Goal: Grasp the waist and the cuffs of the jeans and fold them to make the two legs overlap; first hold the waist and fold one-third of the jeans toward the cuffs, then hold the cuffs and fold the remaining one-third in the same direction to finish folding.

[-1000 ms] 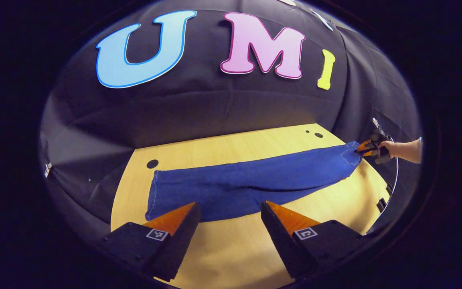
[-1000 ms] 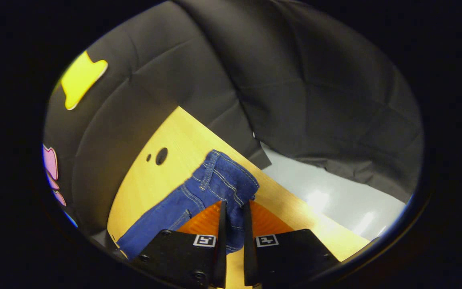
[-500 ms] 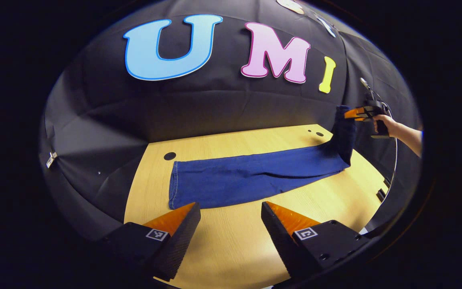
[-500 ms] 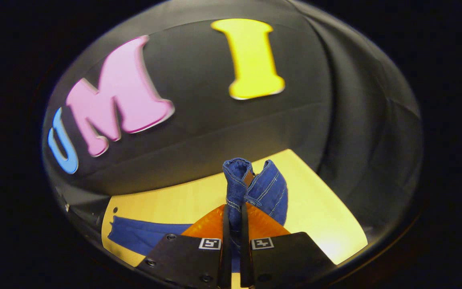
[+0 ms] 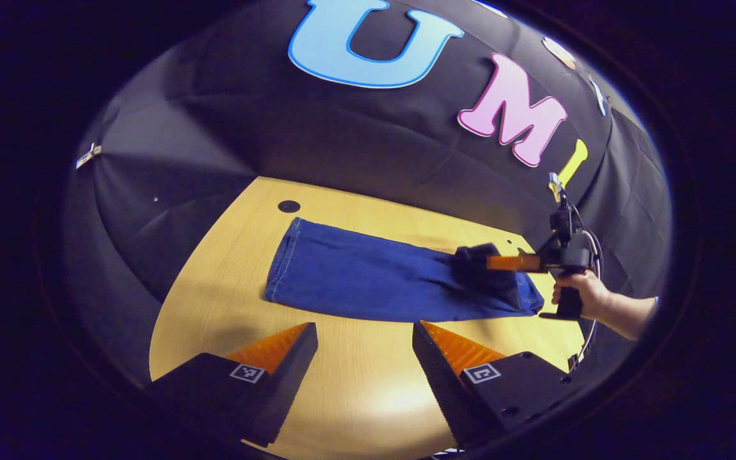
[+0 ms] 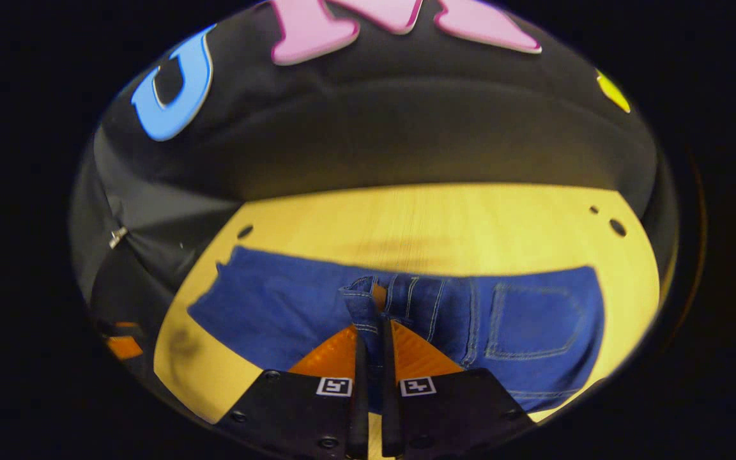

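Blue jeans [image 5: 368,278] lie lengthwise on the wooden table [image 5: 227,300], legs stacked, cuffs at the left end near a round hole. My right gripper [image 6: 371,332] is shut on the waistband [image 6: 361,300] and holds it over the middle of the jeans, with the back pocket [image 6: 534,319] facing up on the folded-over part. In the left gripper view that gripper [image 5: 499,262] and the hand [image 5: 582,297] holding it sit at the right end of the jeans. My left gripper [image 5: 365,335] hangs open above the table's near edge, short of the jeans, with nothing between its fingers.
Round holes [image 5: 289,206] pierce the tabletop near the cuffs, and more holes [image 6: 617,227] sit at the far right corner. Black cloth walls close in behind and beside the table. Bare wood [image 5: 368,396] lies between my left gripper and the jeans.
My right gripper lifted the waist off the table's right end and carried it over toward the cuffs, folding that third onto the legs. My left gripper stayed open and drew back and rose.
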The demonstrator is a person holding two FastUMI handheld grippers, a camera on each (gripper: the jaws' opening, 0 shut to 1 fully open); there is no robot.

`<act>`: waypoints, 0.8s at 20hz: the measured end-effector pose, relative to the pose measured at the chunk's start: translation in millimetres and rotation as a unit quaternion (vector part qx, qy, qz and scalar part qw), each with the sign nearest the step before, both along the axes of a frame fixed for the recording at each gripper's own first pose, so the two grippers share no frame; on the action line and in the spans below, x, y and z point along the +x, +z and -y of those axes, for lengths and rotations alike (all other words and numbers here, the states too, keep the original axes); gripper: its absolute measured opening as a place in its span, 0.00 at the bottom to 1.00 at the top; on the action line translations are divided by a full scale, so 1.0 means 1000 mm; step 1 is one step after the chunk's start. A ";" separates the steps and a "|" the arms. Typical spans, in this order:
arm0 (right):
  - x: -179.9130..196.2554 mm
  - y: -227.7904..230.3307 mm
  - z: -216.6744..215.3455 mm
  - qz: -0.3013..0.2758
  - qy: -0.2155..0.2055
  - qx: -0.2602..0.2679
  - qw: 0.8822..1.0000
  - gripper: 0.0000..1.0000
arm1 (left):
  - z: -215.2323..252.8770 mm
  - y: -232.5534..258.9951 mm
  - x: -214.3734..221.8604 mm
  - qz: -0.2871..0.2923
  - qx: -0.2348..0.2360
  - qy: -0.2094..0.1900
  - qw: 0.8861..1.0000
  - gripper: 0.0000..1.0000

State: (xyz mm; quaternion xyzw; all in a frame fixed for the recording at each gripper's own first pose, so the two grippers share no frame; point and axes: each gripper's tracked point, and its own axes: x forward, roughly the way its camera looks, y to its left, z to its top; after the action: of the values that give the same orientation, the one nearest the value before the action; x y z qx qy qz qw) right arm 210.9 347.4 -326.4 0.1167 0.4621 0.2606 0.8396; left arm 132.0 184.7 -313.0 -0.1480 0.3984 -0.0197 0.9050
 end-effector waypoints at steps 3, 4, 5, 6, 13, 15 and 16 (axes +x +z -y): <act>-0.012 -0.014 -0.014 0.000 0.025 0.004 1.000 0.12 | -0.015 -0.026 0.018 -0.042 -0.039 0.046 0.997 0.97; -0.015 -0.013 -0.014 -0.006 0.034 0.018 0.999 0.10 | -0.016 -0.040 0.020 -0.068 -0.065 0.061 0.994 0.97; -0.022 -0.002 -0.013 -0.016 0.048 0.051 0.997 0.15 | -0.022 -0.051 0.021 -0.095 -0.083 0.081 0.989 0.97; -0.025 0.018 -0.016 -0.016 0.056 0.086 0.995 0.32 | -0.029 -0.063 0.026 -0.114 -0.088 0.103 0.984 0.97; -0.045 0.140 0.086 0.090 0.045 0.169 0.980 0.61 | -0.096 -0.092 0.103 -0.135 -0.036 0.134 0.981 0.97; -0.055 0.135 0.118 0.084 0.032 0.153 0.984 0.61 | -0.100 -0.105 0.122 -0.162 -0.013 0.112 0.980 0.97; -0.060 0.129 0.134 0.081 0.027 0.141 0.986 0.61 | -0.098 -0.112 0.131 -0.178 -0.009 0.104 0.979 0.97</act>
State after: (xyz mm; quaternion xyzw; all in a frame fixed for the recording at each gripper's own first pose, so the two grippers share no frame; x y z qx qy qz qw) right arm 150.9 213.0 -197.5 0.1994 0.3540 0.3541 0.8423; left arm 263.1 282.5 -424.7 -0.1977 0.5351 0.0973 0.8156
